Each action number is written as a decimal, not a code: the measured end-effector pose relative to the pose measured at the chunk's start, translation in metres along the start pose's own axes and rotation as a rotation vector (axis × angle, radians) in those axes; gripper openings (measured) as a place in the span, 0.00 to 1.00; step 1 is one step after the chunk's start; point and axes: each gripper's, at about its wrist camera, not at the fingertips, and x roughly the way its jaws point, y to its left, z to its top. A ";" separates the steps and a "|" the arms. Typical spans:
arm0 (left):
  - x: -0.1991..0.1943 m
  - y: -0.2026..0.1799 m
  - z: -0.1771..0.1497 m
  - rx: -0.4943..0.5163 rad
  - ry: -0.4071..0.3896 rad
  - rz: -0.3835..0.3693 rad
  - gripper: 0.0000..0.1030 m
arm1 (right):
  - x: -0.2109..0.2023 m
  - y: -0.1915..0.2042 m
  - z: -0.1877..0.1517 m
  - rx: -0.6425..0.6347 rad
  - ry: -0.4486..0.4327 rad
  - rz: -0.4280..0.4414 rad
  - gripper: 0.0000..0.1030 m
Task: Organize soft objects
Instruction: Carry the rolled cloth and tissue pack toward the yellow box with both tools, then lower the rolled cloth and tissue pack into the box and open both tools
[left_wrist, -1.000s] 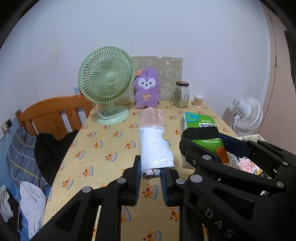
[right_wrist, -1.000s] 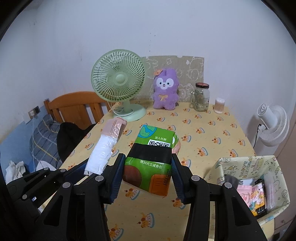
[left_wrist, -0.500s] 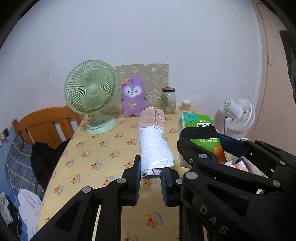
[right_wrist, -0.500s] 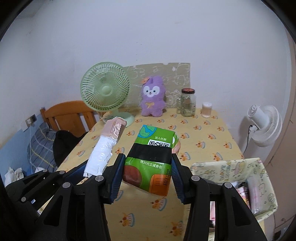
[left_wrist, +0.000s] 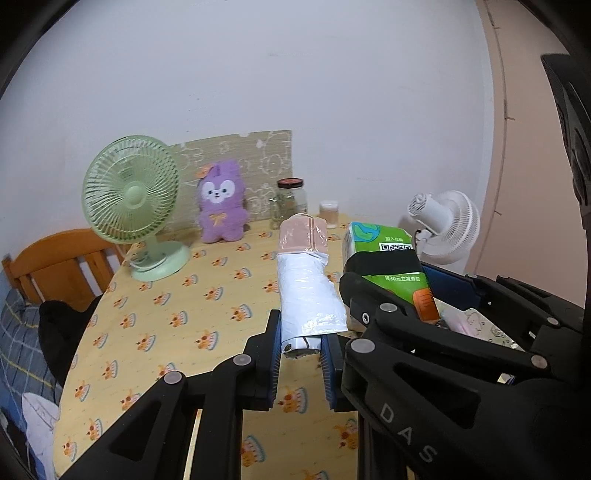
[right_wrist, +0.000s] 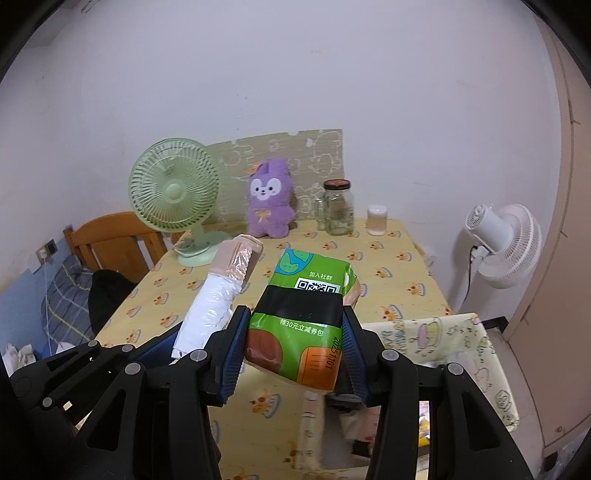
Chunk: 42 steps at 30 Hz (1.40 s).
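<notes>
Left gripper (left_wrist: 301, 354): pinching the near end of a white-and-pink wrapped roll (left_wrist: 308, 291), which juts out over the table (left_wrist: 177, 295) toward 12 o'clock
Right gripper (right_wrist: 293, 345): clamped on a green tissue pack (right_wrist: 304, 317), held above the table
Storage box (right_wrist: 476, 354): patterned fabric, at 4 o'clock of the pack
Risk: the roll, gripped only by its end, may sag or slip free
Risk: the soft pack could squash or catch the box rim

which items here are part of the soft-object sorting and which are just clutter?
In play:
- white and pink wrapped roll, clamped in the left gripper
- green tissue pack, clamped in the right gripper
- patterned fabric bin, likely the drop spot
- purple plush, possibly next

Just lying about:
- green desk fan
- glass jar
- white floor fan
</notes>
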 end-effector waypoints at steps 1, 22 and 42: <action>0.002 -0.005 0.001 0.006 0.001 -0.006 0.17 | -0.001 -0.005 0.000 0.005 -0.001 -0.005 0.50; 0.040 -0.081 0.005 0.080 0.067 -0.160 0.17 | -0.001 -0.089 -0.017 0.099 0.029 -0.139 0.50; 0.071 -0.120 -0.013 0.165 0.200 -0.209 0.21 | 0.015 -0.132 -0.051 0.180 0.129 -0.219 0.50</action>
